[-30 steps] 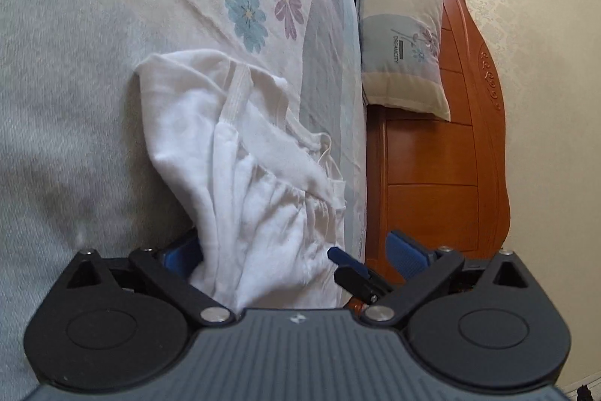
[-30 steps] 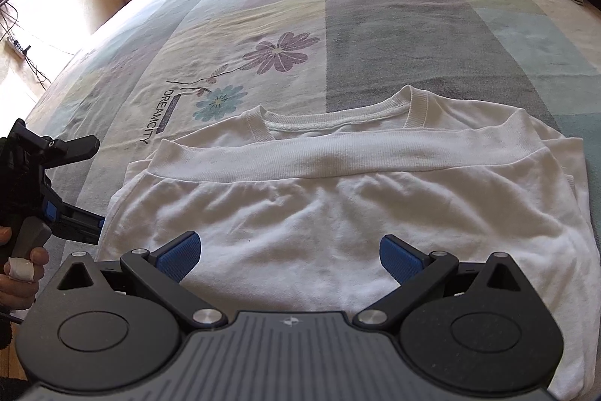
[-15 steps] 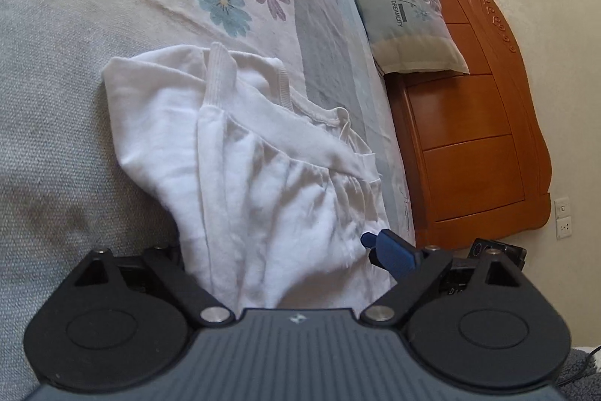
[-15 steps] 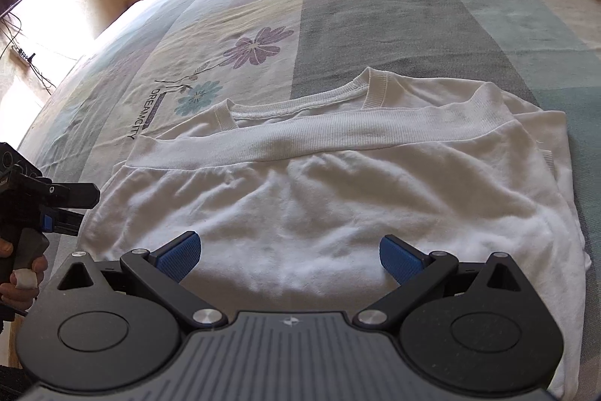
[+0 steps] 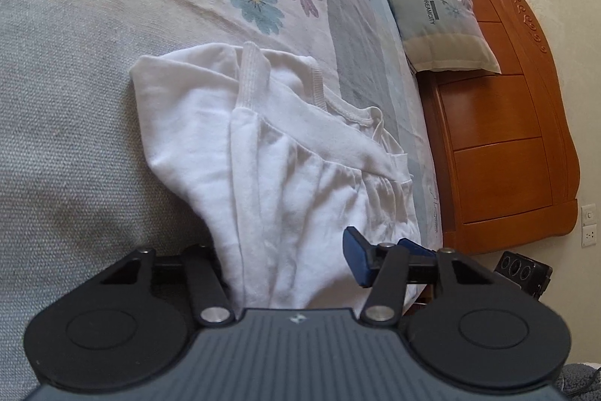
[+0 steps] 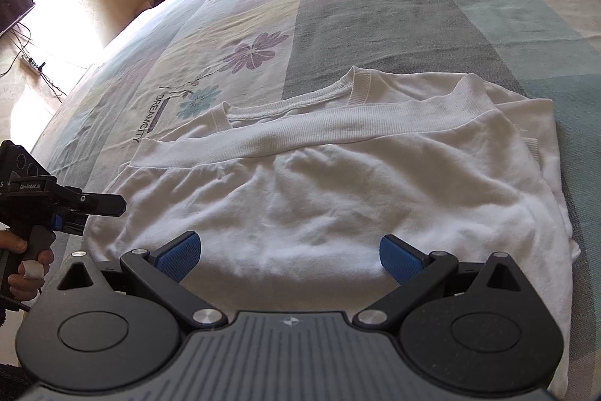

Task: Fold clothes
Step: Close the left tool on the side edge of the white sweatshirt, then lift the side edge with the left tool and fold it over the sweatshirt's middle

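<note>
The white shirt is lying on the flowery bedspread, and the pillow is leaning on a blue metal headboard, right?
Not quite. The headboard is orange-brown wood, not blue metal; the left wrist view shows it. The rest is right: the white shirt lies on the flowery bedspread, and the pillow leans on that headboard.

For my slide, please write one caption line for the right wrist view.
Open right claw hovering over a folded white sweatshirt on a floral bedspread.
</note>
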Action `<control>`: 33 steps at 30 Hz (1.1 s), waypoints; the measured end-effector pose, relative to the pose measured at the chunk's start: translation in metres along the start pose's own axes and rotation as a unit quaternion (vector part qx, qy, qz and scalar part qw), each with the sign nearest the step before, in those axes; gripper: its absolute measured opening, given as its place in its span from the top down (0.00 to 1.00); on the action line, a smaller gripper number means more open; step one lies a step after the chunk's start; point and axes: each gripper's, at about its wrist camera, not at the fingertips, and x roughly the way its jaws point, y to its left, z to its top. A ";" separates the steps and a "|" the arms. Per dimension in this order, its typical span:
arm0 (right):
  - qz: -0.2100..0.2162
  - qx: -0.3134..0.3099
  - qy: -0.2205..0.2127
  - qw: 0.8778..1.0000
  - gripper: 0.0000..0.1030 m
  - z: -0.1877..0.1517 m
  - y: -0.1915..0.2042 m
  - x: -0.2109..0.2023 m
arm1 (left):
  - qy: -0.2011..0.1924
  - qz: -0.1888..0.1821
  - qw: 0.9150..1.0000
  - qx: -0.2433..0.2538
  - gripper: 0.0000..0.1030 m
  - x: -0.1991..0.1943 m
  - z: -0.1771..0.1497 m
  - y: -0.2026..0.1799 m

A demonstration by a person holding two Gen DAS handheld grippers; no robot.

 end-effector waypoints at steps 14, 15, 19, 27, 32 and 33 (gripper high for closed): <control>0.094 0.001 -0.023 0.995 0.00 0.018 0.040 0.021 | -0.058 -0.028 0.998 -0.026 0.81 -0.002 -0.019 0.022; 0.096 -0.002 -0.032 0.995 0.00 0.022 0.044 0.027 | -0.060 -0.029 0.997 -0.024 0.81 -0.002 -0.020 0.023; 0.052 0.007 -0.051 0.997 0.00 0.046 0.045 0.070 | -0.070 -0.030 0.997 -0.016 0.81 -0.002 -0.022 0.022; 0.005 -0.037 -0.052 0.998 0.00 0.057 0.064 0.080 | -0.073 -0.045 0.996 -0.007 0.82 -0.001 -0.022 0.027; -0.016 0.000 -0.012 1.000 0.00 0.027 0.071 0.042 | -0.067 -0.053 0.996 -0.002 0.82 -0.001 -0.020 0.028; -0.010 0.007 -0.003 1.000 0.00 0.019 0.072 0.038 | -0.064 -0.056 0.996 -0.003 0.82 -0.001 -0.019 0.029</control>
